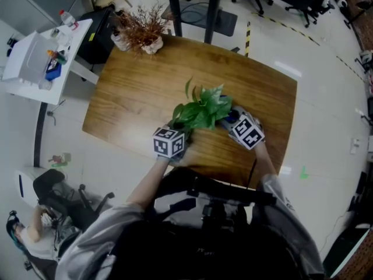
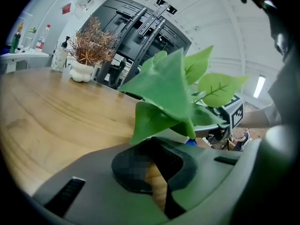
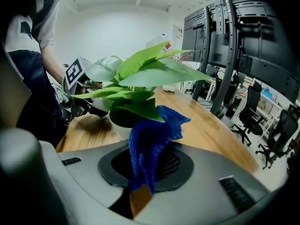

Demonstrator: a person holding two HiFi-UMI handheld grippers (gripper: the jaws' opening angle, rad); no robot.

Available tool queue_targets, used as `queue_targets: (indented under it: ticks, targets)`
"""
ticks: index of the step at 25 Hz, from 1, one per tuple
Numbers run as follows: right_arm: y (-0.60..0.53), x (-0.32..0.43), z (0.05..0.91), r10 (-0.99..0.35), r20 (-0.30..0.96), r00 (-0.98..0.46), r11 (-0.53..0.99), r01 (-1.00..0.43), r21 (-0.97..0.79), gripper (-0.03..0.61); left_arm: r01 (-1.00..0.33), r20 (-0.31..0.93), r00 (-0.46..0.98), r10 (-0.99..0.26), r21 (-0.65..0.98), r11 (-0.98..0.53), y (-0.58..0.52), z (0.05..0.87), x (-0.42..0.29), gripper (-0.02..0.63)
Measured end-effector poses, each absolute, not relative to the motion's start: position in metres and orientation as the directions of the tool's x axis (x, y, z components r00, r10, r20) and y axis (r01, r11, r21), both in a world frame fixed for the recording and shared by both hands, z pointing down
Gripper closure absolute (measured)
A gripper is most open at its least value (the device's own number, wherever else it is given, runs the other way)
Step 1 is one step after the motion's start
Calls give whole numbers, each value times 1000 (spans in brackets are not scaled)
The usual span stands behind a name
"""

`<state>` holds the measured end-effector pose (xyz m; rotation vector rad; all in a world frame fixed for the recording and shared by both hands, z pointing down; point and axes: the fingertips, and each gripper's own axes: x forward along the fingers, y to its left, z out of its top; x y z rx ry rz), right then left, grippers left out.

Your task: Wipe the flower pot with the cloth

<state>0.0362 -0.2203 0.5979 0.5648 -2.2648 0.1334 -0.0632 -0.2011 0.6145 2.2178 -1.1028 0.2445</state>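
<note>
A small white flower pot (image 3: 119, 128) with broad green leaves (image 1: 201, 111) stands near the front middle of the wooden table (image 1: 134, 92). My left gripper (image 1: 180, 131) reaches in from the left, and its jaws are closed to a narrow slit at the pot's rim (image 2: 176, 136). From the right, my right gripper (image 1: 233, 120) is shut on a blue cloth (image 3: 152, 139). The cloth bunches up out of the jaws and presses against the pot's near side under the leaves. Most of the pot is hidden by foliage in the head view.
A dried brown plant in a white pot (image 1: 141, 32) stands at the table's far left corner. A white side table with bottles (image 1: 41, 57) is to the left. Office chairs and desk legs (image 1: 213, 10) stand beyond. A seated person (image 1: 35, 232) is at lower left.
</note>
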Motion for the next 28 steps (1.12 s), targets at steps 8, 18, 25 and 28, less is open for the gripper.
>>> queue_targets:
  ticks: [8,18,25,28]
  targets:
    - [-187,33,607,-348,748,-566,890,-450,74,499,-776,431,616,-659,473,-417,-218,622,-72,614]
    - [-163,23,633,-347,792,-502,846,-533,33,499,-784,438,611,-659,453,-425,-229,620,-71,614]
    - [-166,28,637,-383,769,-511,779,-627,-29,499,-786,437,608,-663,451,-423,-214,620,-65,614]
    - [-164,33,629,-426,748,-509,724,-687,-55,499,-787,430,606,-669,448,-425,-206,615,-63,614]
